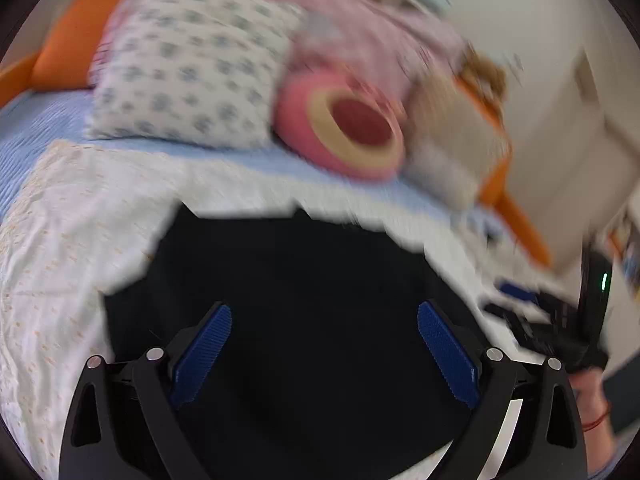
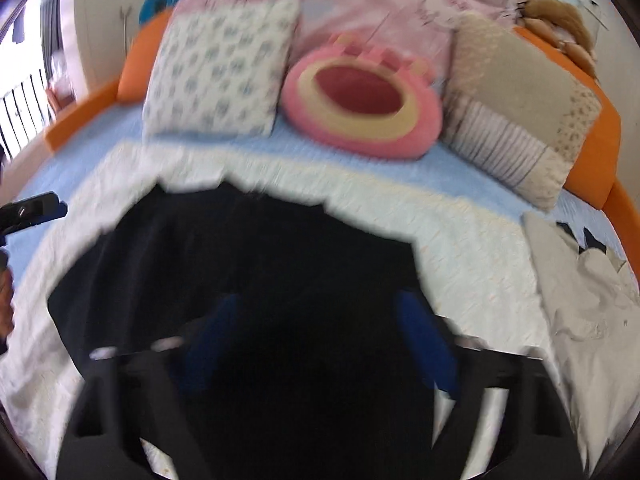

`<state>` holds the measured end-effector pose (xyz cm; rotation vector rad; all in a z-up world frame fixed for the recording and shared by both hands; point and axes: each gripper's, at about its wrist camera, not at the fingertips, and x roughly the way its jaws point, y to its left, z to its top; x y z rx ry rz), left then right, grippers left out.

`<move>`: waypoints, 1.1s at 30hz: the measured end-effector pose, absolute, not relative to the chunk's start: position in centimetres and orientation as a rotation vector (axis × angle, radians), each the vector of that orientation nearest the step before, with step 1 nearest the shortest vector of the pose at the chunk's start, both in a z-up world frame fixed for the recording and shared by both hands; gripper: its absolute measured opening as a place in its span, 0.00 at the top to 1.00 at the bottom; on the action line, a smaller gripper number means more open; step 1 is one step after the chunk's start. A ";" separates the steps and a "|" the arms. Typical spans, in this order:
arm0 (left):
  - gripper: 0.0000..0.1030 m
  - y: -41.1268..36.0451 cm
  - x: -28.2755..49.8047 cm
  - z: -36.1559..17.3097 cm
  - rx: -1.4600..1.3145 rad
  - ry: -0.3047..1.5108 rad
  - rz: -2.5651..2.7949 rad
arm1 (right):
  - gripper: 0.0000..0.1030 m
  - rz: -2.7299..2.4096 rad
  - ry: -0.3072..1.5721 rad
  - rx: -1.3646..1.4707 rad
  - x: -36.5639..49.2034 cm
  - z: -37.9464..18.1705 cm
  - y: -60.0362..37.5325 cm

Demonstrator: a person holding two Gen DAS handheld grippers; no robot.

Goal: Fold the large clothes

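1. Across the lower middle of both views lies the dark garment (image 1: pixel 288 280), spread on a white quilt (image 1: pixel 68 240) over the blue sheet (image 2: pixel 460 176). I read it as partly folded, with a straight top edge and stepped corners.
2. My left gripper (image 1: pixel 324 356) stands wide open over the dark cloth, blue pads (image 1: pixel 204 352) well apart and clamping nothing.
3. My right gripper (image 2: pixel 320 344) is badly blurred in its own view; I see blue pads (image 2: pixel 424 340) apart with no cloth pinched between them, so I take it as open and empty.
4. Before I reach again, I want both pictures steady, since I cannot place an edge through this smear.
5. For the next fold I would pick two matching corners on the near edge, one per gripper, pinch only the top layers, and carry them level so the crease stays straight.
6. I keep clear of the pink cushion (image 2: pixel 360 104), the patterned pillow (image 2: pixel 224 68) and the pale garment (image 2: pixel 588 300) at right.
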<state>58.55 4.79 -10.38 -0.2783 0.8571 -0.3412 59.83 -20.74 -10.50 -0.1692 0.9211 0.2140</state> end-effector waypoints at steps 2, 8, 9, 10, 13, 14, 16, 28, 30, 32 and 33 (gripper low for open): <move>0.10 2.1 58.1 -12.4 -0.207 0.922 -0.325 | 0.69 0.189 0.961 -0.108 59.7 -12.9 -19.4; 0.32 0.7 58.6 -19.2 -0.237 1.029 -0.230 | 0.78 0.132 0.994 -0.140 59.6 -18.7 -17.3; 0.32 0.3 58.2 -19.5 -0.184 0.976 -0.218 | 0.78 0.130 0.981 -0.147 59.5 -19.9 -17.4; 0.30 -0.2 57.8 -19.8 -0.134 0.947 -0.208 | 0.78 0.129 0.942 -0.155 59.0 -20.6 -17.5; 0.28 -1.2 56.7 -20.8 -0.047 0.849 -0.165 | 0.78 0.096 0.816 -0.212 57.5 -21.7 -16.8; 0.26 -1.1 56.7 -20.8 -0.058 0.850 -0.164 | 0.78 0.083 0.808 -0.237 57.3 -21.8 -16.5; 0.25 -0.2 56.8 -20.7 -0.111 0.850 -0.188 | 0.78 0.080 0.813 -0.242 57.6 -21.9 -16.4; 0.11 1.0 52.5 -15.4 -0.119 0.822 -0.090 | 0.75 0.186 0.647 0.000 49.8 -15.6 -19.2; 0.11 2.3 50.6 -15.5 -0.209 0.840 -0.071 | 0.76 0.241 0.696 0.053 48.2 -15.4 -19.1; 0.11 2.3 49.7 -16.8 -0.200 0.900 -0.013 | 0.76 0.250 0.748 0.049 47.7 -15.8 -18.3; 0.11 2.1 49.5 -17.7 -0.167 0.920 0.023 | 0.76 0.240 0.759 0.033 47.6 -16.0 -18.0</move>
